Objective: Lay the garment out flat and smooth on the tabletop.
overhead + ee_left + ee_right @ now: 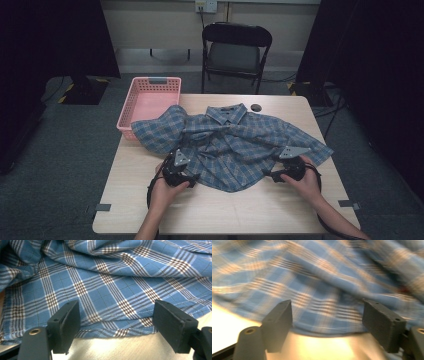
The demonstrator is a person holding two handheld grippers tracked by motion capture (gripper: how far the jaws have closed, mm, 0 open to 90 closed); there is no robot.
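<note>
A blue plaid shirt (230, 142) lies rumpled across the middle of the wooden table (225, 212), collar toward the far side. At the shirt's near left hem, a hand holds my left gripper (191, 176). In the left gripper view the gripper (116, 323) stands open, and the shirt's hem (110, 322) lies flat on the table just ahead of its jaws, untouched by the pads. My right gripper (268, 174) is at the near right hem. The blurred right gripper view shows this gripper (327, 326) open too, with the shirt's edge (322, 315) in front of it.
A pink plastic basket (150, 102) sits at the table's far left corner, partly under a sleeve. A small black round object (256, 107) lies near the far edge. A black folding chair (235, 50) stands behind the table. Bare tabletop runs along the near edge.
</note>
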